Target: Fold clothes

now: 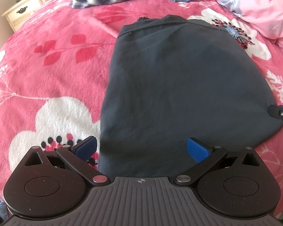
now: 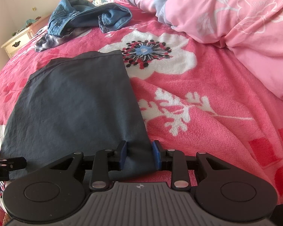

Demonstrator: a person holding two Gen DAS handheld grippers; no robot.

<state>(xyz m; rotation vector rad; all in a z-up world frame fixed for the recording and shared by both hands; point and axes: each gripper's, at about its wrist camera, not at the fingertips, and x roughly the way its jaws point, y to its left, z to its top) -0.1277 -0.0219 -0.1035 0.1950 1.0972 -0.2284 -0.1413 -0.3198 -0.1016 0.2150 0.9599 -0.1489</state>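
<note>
A pink flowered blanket (image 1: 52,75) covers the whole bed and carries everything else. At its far right edge, well beyond the dark garment, a pale pink duvet (image 2: 245,30) lies bunched up. The dark garment (image 1: 179,86), folded into a flat navy panel, lies spread on the blanket near the middle, its hemmed edge farthest from the cameras. Far past that hem sits a loose heap of blue denim jeans (image 2: 88,17) with a plaid shirt (image 2: 52,39) partly under it. Beyond the heap, off the bed's far left corner, a cream nightstand (image 1: 22,13) with dark handles shows.

The left gripper (image 1: 141,150) hovers over the garment's near left corner, jaws wide apart, one blue pad over the blanket just outside the garment's edge and the other over the cloth, gripping nothing. The right gripper (image 2: 139,155) is at the garment's near right corner, jaws partly closed with the corner between its blue pads (image 2: 156,154), pinching a bunched fold of the cloth
</note>
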